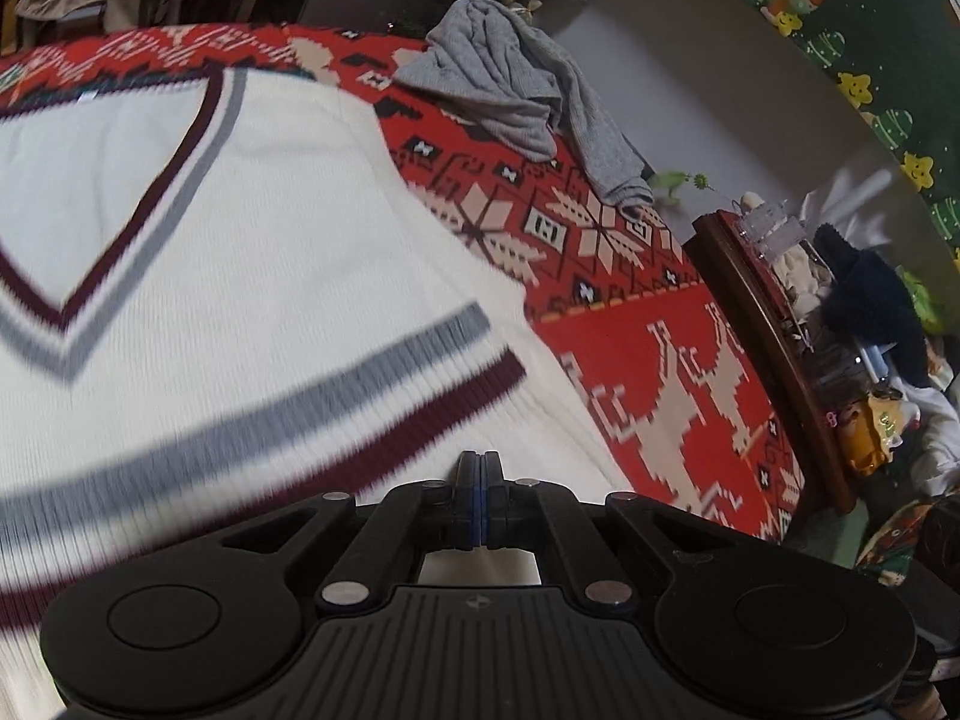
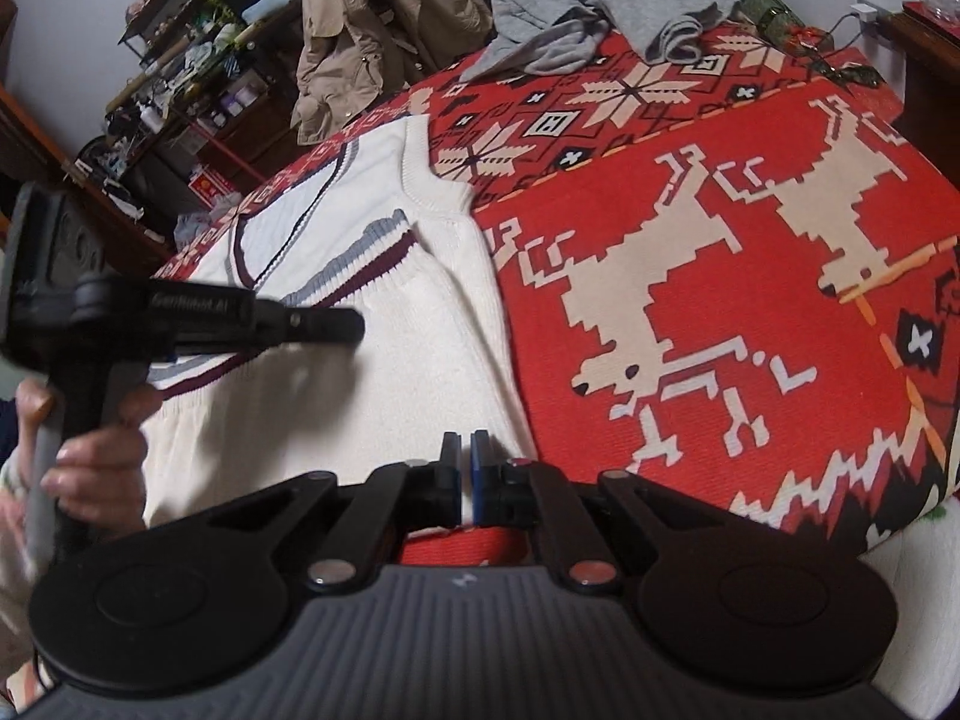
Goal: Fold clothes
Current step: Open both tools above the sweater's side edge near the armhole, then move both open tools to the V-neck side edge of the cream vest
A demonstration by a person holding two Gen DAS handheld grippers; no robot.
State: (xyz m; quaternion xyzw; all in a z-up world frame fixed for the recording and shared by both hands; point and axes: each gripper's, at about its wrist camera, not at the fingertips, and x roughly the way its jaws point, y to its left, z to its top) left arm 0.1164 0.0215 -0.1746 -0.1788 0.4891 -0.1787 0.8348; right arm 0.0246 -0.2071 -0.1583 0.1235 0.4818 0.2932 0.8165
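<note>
On red blanket (image 2: 690, 312), white sweater (image 2: 420, 324)

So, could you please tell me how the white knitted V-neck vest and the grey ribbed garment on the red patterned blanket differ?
The white knitted V-neck vest lies spread flat, partly folded; the grey ribbed garment sits crumpled in a heap. The vest has maroon and grey stripes; the grey garment is plain. The vest lies near both tools, the grey garment at the far edge. Both rest on the red patterned blanket.
</note>
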